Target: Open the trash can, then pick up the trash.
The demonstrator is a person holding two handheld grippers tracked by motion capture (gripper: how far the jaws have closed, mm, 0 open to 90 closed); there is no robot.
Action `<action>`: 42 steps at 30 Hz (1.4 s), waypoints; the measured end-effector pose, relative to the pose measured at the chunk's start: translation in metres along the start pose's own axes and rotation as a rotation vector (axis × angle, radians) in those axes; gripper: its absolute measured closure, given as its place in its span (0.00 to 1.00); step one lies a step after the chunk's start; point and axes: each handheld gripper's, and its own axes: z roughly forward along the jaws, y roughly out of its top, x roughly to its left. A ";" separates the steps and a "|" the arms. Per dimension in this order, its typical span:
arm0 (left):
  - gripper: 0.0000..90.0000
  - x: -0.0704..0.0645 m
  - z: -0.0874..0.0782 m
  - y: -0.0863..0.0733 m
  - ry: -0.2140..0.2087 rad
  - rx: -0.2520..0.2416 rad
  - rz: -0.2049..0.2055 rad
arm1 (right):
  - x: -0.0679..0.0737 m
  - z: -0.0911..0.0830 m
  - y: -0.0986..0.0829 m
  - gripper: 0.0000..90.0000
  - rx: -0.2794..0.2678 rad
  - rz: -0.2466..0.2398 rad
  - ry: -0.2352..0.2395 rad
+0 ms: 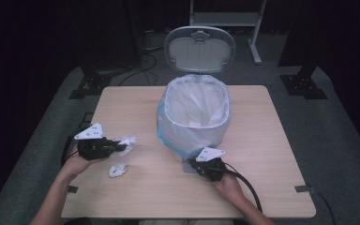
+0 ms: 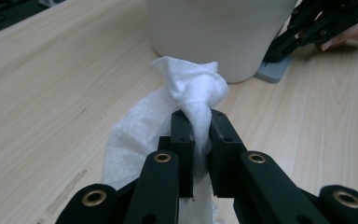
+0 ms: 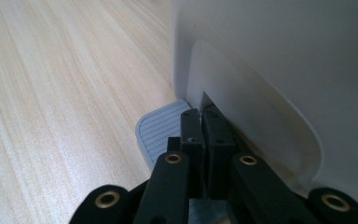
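While the right gripper, jaws closed empty, is pressed on the bin's pedal, a crumpled tissue, long axis trailing along the jaws toward the bin, is clamped by the left gripper.

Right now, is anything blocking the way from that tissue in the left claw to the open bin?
Nothing visible does. The left gripper holds the tissue, the bin stands beside it with its lid raised, and the right gripper presses the pedal. Only bare table lies between.
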 end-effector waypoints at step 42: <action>0.91 -0.014 -0.025 0.059 -0.064 -0.069 0.048 | 0.000 0.000 0.000 0.97 -0.001 0.003 0.000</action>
